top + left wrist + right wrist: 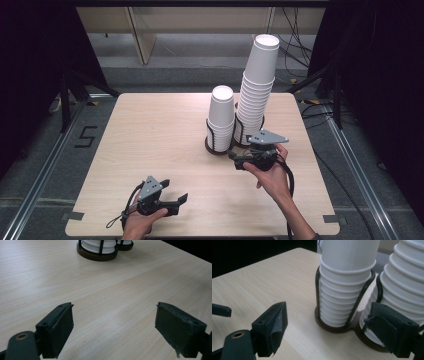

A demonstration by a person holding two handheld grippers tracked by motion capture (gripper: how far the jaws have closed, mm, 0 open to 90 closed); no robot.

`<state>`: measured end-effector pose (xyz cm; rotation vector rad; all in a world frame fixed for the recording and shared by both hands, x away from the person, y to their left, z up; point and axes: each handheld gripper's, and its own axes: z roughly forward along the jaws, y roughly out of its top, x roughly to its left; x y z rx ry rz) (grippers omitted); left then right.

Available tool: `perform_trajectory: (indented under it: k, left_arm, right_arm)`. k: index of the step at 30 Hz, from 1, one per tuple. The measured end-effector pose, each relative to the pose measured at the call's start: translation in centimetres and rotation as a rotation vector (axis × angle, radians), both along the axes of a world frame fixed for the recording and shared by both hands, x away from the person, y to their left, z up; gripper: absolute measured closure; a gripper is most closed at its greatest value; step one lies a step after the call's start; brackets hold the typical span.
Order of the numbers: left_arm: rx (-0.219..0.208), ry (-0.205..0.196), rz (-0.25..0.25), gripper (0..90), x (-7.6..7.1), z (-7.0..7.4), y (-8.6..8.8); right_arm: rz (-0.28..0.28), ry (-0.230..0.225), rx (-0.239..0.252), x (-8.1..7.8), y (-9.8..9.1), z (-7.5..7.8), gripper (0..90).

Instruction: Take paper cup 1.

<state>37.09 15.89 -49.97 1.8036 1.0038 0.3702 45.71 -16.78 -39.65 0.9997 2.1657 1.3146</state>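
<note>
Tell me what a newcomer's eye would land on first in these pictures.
Two stacks of white paper cups in black wire holders stand at the table's far side: the tall stack leans slightly, the short stack left of it. The right gripper, jaws open, faces them closely; the left gripper sits near the front edge.

A lab or test bay set up for recording, not a home or shop: a bare wooden tabletop stands alone on a grey floor, boxed in by black curtains on both sides. Metal rails run along the floor, a taped "5" marks a spot, and loose cables trail behind
</note>
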Motion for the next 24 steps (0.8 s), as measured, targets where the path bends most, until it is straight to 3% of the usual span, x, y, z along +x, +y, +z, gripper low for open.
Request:
perform_trajectory:
  k: [4, 5, 7, 17, 19, 21, 24]
  left_arm:
    - [-0.001, -0.002, 0.001, 14.7, 0.0, 0.0, 0.0]
    - [0.001, -0.002, 0.001, 14.6, 0.0, 0.0, 0.0]
    - [0.001, -0.001, 0.002, 14.7, 0.0, 0.0, 0.0]
    - [-0.004, -0.002, -0.003, 14.7, 0.1, -0.1, 0.0]
    - [-0.008, -0.001, -0.001, 14.7, 0.1, -0.1, 0.0]
    - [-0.002, -0.001, -0.002, 14.7, 0.1, -0.1, 0.0]
    - [-0.005, -0.003, -0.005, 14.6, 0.1, -0.1, -0.1]
  right_arm:
    - [-0.005, -0.013, 0.01, 0.5, 0.6, 0.4, 17.1]
    - [-0.006, -0.036, 0.005, 1.0, 0.8, 1.0, 17.3]
    - [-0.017, -0.025, 0.012, 1.2, 1.0, 1.2, 17.5]
    - [-0.056, -0.058, 0.007, 3.5, 1.3, 3.3, 16.5]
    - [-0.064, -0.061, 0.026, 3.8, 1.6, 3.9, 16.5]
    - [-0.067, -0.101, 0.009, 4.2, 1.7, 4.3, 16.6]
    - [-0.083, -0.086, 0.026, 4.5, 2.1, 4.7, 16.7]
